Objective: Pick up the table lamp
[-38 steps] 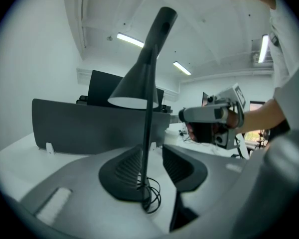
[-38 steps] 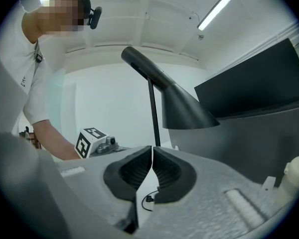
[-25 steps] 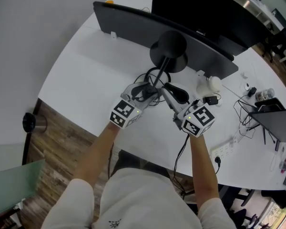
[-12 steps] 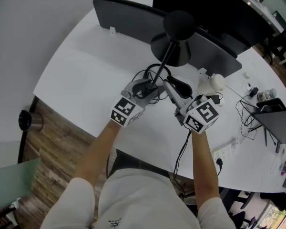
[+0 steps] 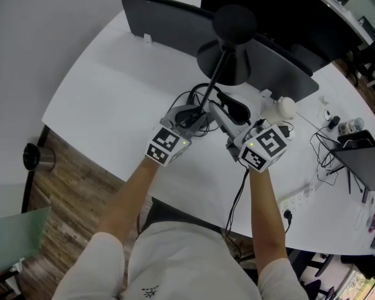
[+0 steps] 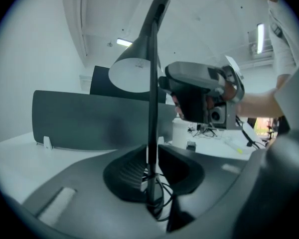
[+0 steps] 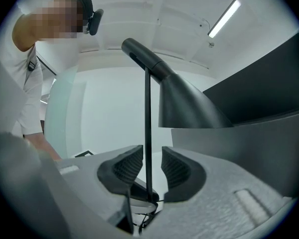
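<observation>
Tongs, head view: left tongs (image 5: 197, 114) and right tongs (image 5: 214, 110) meet from either side low on the table lamp (image 5: 228, 67), near the middle of the white table (image 5: 112, 99).
Lamp, head view: its thin stem (image 5: 215, 83) leans up and away from the tongs to the dark shade, in front of a dark panel (image 5: 169, 24). The foot is lost among the tongs and a loop of cables (image 5: 203, 95), so I cannot tell whether it rests on the table.
Left gripper view: the left tongs (image 6: 150, 168) have just been closing, and their ribbed pads now sit tight against the stem (image 6: 152, 108) on both sides. They are clamped on it.
Right gripper view: the right tongs (image 7: 148, 168) have just been opening. The stem (image 7: 147, 133) runs up between the pads with a gap on each side, so they stand apart and grip nothing.
Step in hand: the grasp on the lamp looks to be passing to the left tongs alone, low on the stem.
Next move: probably drawing the right tongs back clear of the stem, then raising the lamp with the left. A low grip under a top-heavy shade calls for firm pressure and a slow, upright lift, minding the trailing cables.
</observation>
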Available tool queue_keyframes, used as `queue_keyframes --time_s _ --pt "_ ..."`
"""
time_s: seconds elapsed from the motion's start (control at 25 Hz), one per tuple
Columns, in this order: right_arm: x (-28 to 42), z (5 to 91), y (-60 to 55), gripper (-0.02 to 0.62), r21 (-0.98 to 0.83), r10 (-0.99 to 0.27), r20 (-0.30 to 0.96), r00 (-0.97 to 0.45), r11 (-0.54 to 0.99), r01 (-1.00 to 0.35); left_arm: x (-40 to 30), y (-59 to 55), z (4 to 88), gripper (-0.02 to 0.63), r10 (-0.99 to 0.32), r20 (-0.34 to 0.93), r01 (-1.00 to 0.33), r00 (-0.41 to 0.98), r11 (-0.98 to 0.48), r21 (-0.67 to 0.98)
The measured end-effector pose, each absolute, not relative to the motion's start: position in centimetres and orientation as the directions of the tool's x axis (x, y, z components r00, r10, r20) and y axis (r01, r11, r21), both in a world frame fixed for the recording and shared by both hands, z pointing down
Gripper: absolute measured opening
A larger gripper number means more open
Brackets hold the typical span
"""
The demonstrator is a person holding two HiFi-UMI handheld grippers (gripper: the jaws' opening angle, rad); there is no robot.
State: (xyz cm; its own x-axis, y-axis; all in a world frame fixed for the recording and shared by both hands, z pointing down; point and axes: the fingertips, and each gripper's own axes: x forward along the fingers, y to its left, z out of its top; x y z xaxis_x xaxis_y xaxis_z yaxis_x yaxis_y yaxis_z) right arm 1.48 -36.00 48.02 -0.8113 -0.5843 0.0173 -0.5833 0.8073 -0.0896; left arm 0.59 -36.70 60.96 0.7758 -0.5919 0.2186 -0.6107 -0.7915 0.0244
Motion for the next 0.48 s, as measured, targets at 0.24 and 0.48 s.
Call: queue_keyframes --time_s 0.24,0.48 --pt "0.2 47.4 -36.6 0.117 -0.081 -0.570 0.008 -0.822 0.819 -0.568 1.0 -36.9 61.6 0.051 -0.596 0.224 -0.615 0.771 -0.789 0.019" --pt "-0.6 47.4 -36.9 0.117 -0.085 -0.575 -0.003 -0.818 0.815 -0.573 1.2 -36.8 61.6 0.051 -0.581 0.229 -0.603 0.781 -0.797 0.037"
